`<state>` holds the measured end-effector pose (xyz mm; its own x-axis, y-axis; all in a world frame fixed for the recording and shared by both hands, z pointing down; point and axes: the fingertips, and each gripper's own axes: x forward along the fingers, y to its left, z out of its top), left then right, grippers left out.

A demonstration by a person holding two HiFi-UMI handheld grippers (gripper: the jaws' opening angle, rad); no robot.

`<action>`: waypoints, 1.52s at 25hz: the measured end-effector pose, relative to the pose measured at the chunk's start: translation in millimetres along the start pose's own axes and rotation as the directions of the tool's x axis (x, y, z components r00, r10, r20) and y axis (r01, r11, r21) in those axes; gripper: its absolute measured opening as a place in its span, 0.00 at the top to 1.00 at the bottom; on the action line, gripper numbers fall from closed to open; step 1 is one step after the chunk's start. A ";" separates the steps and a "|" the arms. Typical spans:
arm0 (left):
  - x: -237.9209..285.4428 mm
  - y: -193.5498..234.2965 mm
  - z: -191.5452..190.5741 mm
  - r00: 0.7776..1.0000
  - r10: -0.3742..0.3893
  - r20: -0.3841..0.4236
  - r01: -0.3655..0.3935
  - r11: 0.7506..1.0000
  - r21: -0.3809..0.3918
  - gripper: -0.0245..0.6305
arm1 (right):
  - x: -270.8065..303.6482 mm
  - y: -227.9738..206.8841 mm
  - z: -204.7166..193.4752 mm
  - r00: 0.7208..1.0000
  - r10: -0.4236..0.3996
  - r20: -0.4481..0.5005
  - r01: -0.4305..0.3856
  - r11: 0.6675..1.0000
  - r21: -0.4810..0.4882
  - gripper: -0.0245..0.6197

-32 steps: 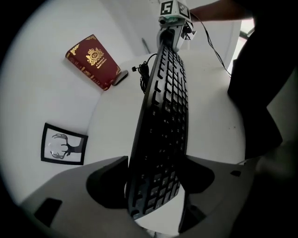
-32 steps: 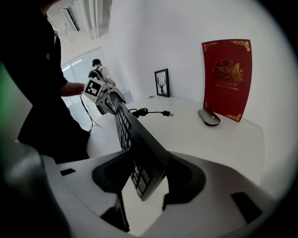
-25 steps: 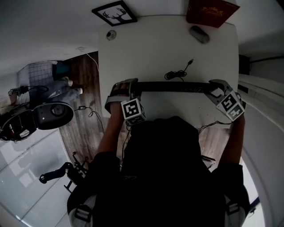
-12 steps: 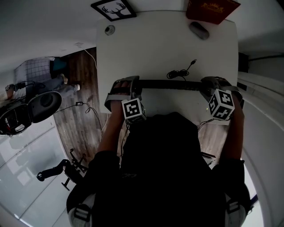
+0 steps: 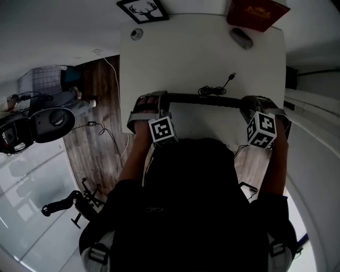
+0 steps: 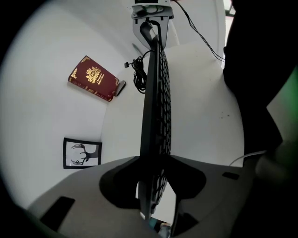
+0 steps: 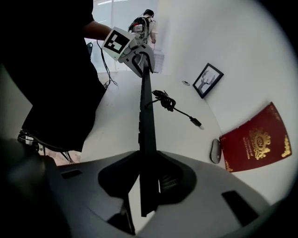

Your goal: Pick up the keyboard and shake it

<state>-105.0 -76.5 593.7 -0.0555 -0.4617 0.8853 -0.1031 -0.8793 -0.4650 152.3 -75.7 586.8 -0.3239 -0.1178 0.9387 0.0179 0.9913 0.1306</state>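
Observation:
A long black keyboard (image 5: 204, 101) hangs edge-on above the white table (image 5: 180, 58), spanning from one gripper to the other. My left gripper (image 5: 155, 104) holds its left end and my right gripper (image 5: 253, 106) its right end. Both pairs of jaws are closing, with the keyboard between them. In the left gripper view the keyboard (image 6: 156, 93) runs straight away from my left gripper (image 6: 153, 163), keys facing right. In the right gripper view its thin edge (image 7: 147, 116) stands clamped in my right gripper (image 7: 148, 163). The keyboard's coiled cable (image 5: 215, 89) lies on the table.
A red book (image 5: 257, 13), a grey mouse (image 5: 241, 38) and a framed deer picture (image 5: 142, 9) lie along the table's far edge, with a small round object (image 5: 137, 34) near the picture. A wooden floor with cables and a chair (image 5: 50, 125) lies to the left.
My right gripper has shifted inward and turned, so its marker cube now sits nearer the body. The keyboard stays held between the two grippers, a little closer to me.

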 end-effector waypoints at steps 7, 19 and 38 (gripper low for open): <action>-13.4 24.9 -19.8 0.991 0.133 -0.005 -0.133 0.991 -0.022 0.73 | -26.0 -9.2 26.7 0.979 -0.202 -0.024 0.201 0.978 -0.049 0.80; -92.3 137.9 -40.5 0.844 0.533 0.052 -0.529 0.845 -0.074 0.76 | -129.3 -67.7 92.7 0.706 -0.708 -0.025 0.692 0.697 -0.188 0.80; -218.4 231.0 -11.6 0.576 0.795 0.191 -0.804 0.593 -0.042 0.82 | -275.7 -89.9 117.0 0.257 -0.966 0.002 0.928 0.246 -0.278 0.80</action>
<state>-128.2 -177.4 292.9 0.0763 -0.9871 0.1409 -0.0580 -0.1454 -0.9877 129.3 -125.5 278.9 -0.1026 -0.9881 0.1146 -0.0332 0.1185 0.9924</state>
